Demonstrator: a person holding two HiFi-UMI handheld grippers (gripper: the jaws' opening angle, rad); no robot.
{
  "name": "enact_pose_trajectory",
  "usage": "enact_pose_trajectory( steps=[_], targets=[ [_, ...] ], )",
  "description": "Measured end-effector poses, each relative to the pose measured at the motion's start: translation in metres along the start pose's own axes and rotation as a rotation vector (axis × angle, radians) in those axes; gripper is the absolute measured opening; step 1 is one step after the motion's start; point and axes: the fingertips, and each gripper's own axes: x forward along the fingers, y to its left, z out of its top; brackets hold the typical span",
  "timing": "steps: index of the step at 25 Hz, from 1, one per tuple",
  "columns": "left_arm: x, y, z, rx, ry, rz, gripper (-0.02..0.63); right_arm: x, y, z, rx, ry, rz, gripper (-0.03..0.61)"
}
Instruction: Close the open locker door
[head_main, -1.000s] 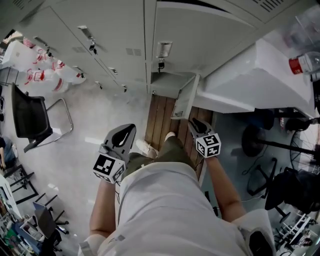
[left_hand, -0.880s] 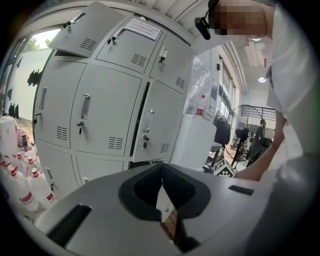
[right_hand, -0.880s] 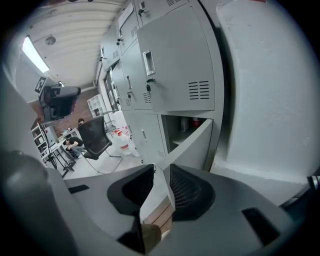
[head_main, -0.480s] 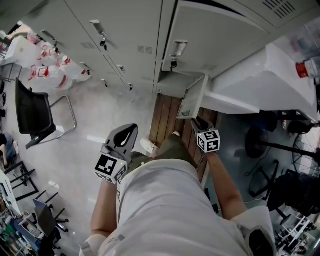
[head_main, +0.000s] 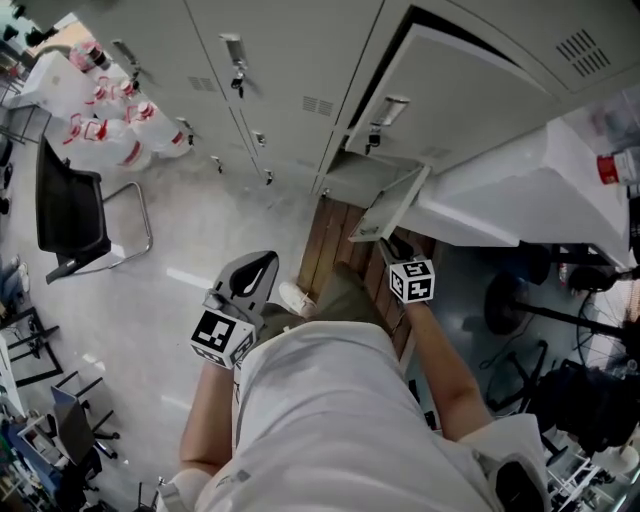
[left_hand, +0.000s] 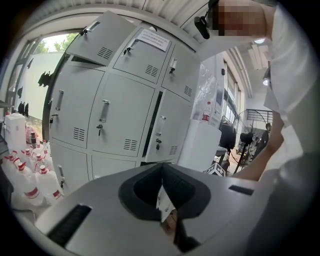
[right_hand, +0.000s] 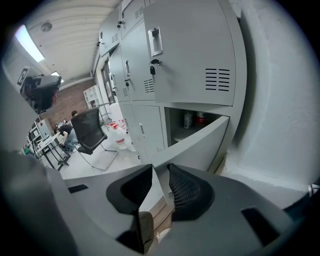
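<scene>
- Open locker door (head_main: 396, 204): bottom row of the grey locker bank (head_main: 290, 80), about 2 o'clock from frame centre in the head view. It stands swung well out from its compartment, with the free edge toward the person.
- Right gripper (head_main: 392, 246): at 3 o'clock from centre, its tip at the door's free edge. Its marker cube (head_main: 412, 281) sits just behind, toward 5 o'clock.
- In the right gripper view the door's (right_hand: 200, 142) thin edge runs down between the right gripper's (right_hand: 157, 172) jaws. The jaws are opening, with a gap on both sides of the edge. Whether a pad (right_hand: 186, 189) touches the panel cannot be told for sure.
- Inside the open compartment, at 12 o'clock above the jaws: a couple of small containers (right_hand: 192, 120) on the shelf, too small to name.
- Left gripper (head_main: 258, 265): at 8 o'clock from centre, well apart from the door, over bare floor. In its own view the left gripper's (left_hand: 161, 170) jaws meet at the tips, with nothing between them.
- Brown wooden planking (head_main: 325, 240) lies below the open locker.
- Black chair (head_main: 70, 215) at 9 o'clock; cluster of large water bottles (head_main: 110, 120) at 10 o'clock against the lockers.
- White cabinet (head_main: 530, 190) at 3 o'clock, just beside the open door.
</scene>
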Motion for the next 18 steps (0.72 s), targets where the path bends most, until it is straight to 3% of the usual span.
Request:
enact_pose_trajectory(
  steps=[10, 18],
  targets=[
    [-0.008, 0.018, 0.000, -0.057, -0.012, 0.087, 0.000, 0.043, 0.023, 0.037, -0.026, -0.013, 0.039, 0.109],
    [0.000, 0.035, 0.005, -0.099, -0.015, 0.182, 0.002, 0.075, 0.029, 0.065, -0.070, -0.009, 0.119, 0.098]
  ],
)
